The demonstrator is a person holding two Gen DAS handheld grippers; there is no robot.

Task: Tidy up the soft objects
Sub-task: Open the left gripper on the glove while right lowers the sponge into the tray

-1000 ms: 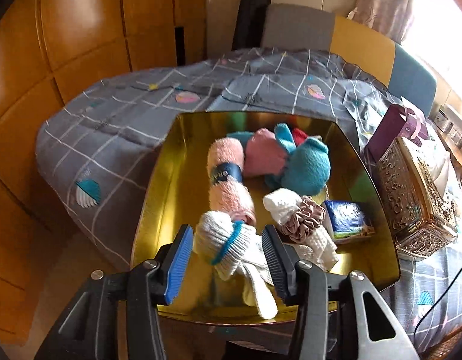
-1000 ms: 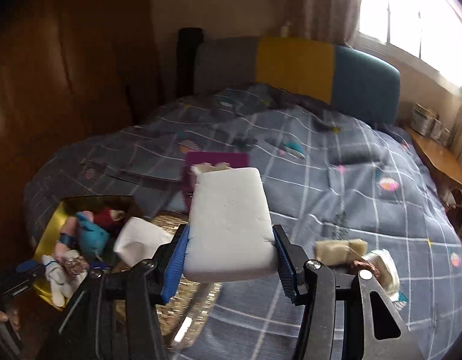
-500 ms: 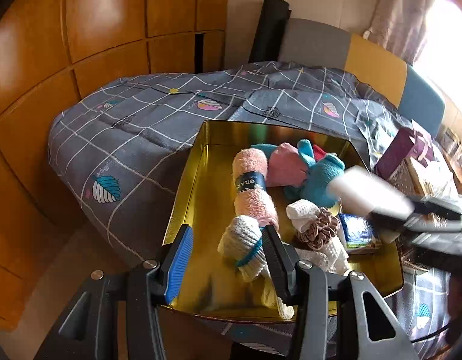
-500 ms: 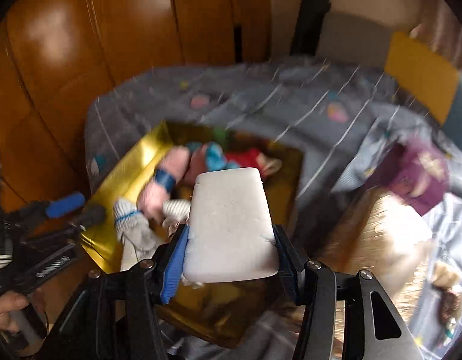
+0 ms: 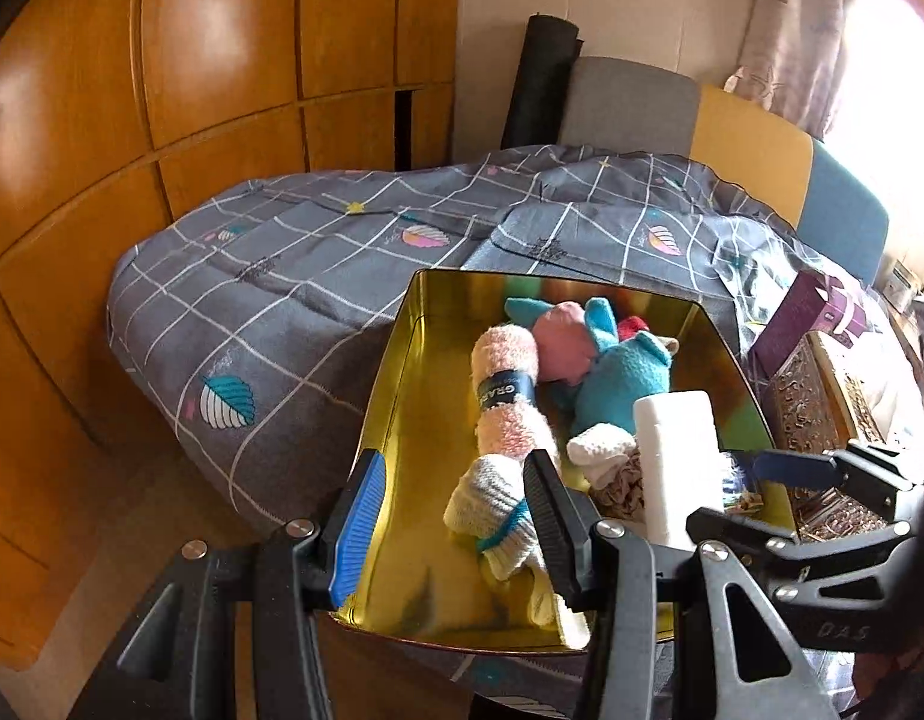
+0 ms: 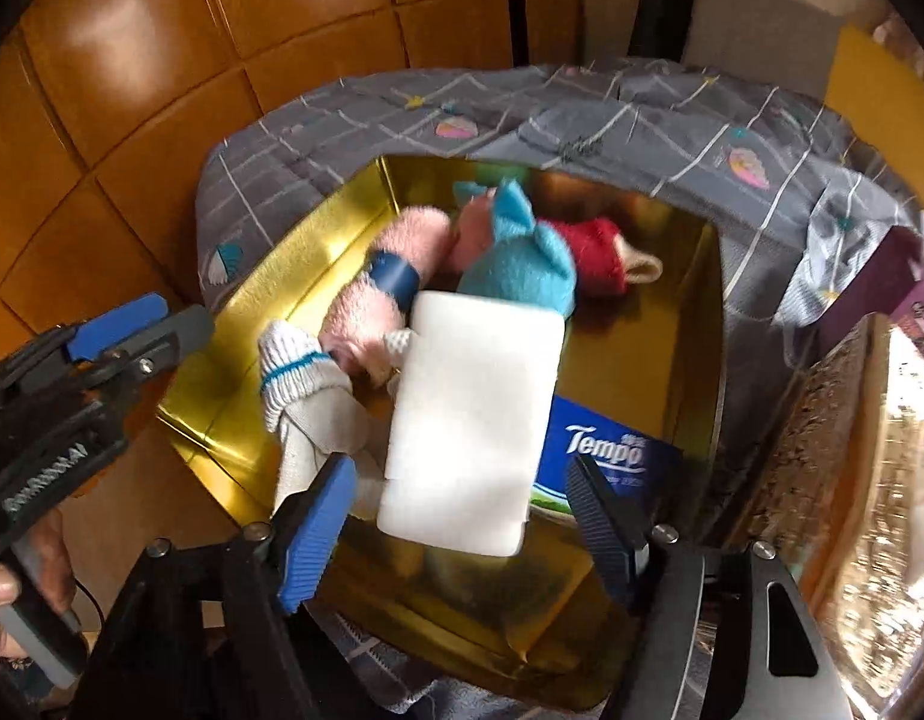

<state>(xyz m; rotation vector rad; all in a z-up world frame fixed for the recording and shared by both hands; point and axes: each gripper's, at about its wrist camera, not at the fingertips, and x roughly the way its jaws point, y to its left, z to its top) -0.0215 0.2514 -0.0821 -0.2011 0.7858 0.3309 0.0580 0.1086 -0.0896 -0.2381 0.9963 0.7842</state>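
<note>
Since a second ago the right gripper (image 6: 462, 516) has swung from over the open bed down to the gold tin (image 6: 294, 252), bringing the white sponge (image 6: 474, 420) with it; the left gripper (image 5: 456, 516) has hardly shifted. Right jaws are opening now: the sponge sits between them, tilted, with a clear gap to the right pad and no visible squeeze on the left, so it looks let go or nearly so. It hangs over the tin's near half, above the scrunchie (image 5: 621, 483) and beside the tissue pack (image 6: 606, 450). Left gripper half spread; its right finger touches the white sock (image 5: 492, 504), nothing pinched. Already in the tin: pink towel roll (image 5: 507, 384), blue plush (image 5: 618, 378), a red sock (image 6: 588, 252). Judged step: drop the sponge in. To do it well, let the jaws spread fully before lifting, keep low so the light block does not bounce out over the rim, and back straight out to avoid dragging the sock or tissue pack. Tin rests on a bed with a grey checked quilt (image 5: 270, 312), soft and uneven, so the tin may rock if pushed. An ornate metal box (image 5: 810, 408) stands just right of the tin, a purple box (image 5: 816, 312) behind it. Orange wood wardrobe (image 5: 192, 90) at left, bright window at right.
</note>
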